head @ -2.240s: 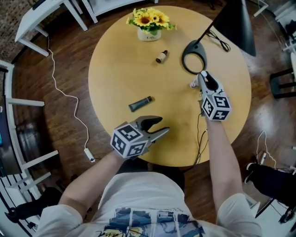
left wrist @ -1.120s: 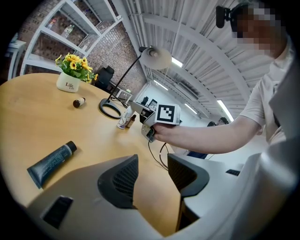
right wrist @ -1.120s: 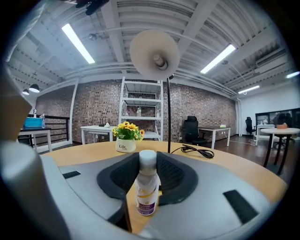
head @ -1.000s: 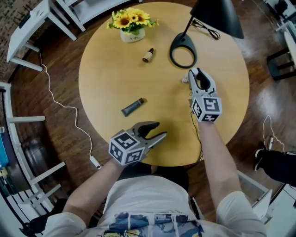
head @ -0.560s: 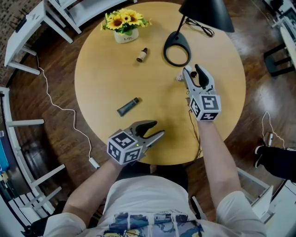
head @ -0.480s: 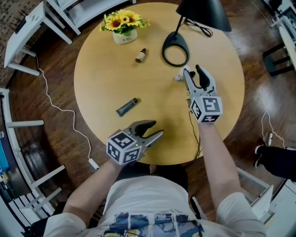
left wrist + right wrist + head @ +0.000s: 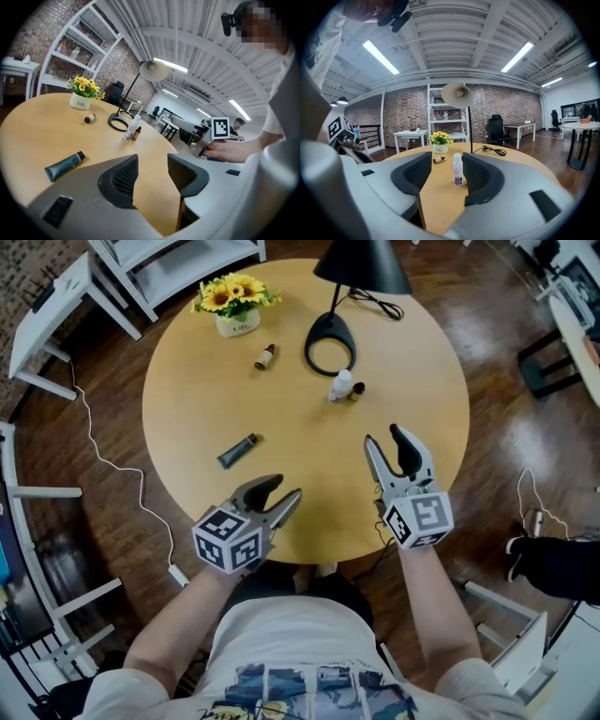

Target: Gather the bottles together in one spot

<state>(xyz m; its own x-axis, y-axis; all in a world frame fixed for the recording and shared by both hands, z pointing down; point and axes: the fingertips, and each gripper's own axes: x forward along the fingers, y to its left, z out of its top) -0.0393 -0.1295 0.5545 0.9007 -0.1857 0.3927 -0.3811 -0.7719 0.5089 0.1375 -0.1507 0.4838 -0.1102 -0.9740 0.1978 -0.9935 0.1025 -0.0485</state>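
Head view: the white plastic bottle (image 7: 341, 385) stands upright on the round wooden table (image 7: 187, 399) with a small brown glass bottle (image 7: 357, 390) just beside it. Both are well ahead of the right gripper (image 7: 384, 439), whose jaws are opening with nothing between them (the left gripper (image 7: 282, 488) gapes empty too)

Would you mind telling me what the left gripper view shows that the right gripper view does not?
Only the left gripper view shows the dark tube on the table and the upright brown bottle beside the white bottle. Only the right gripper view shows the black cable. Both show the white bottle, flower pot, lamp and the brown bottle lying on its side.
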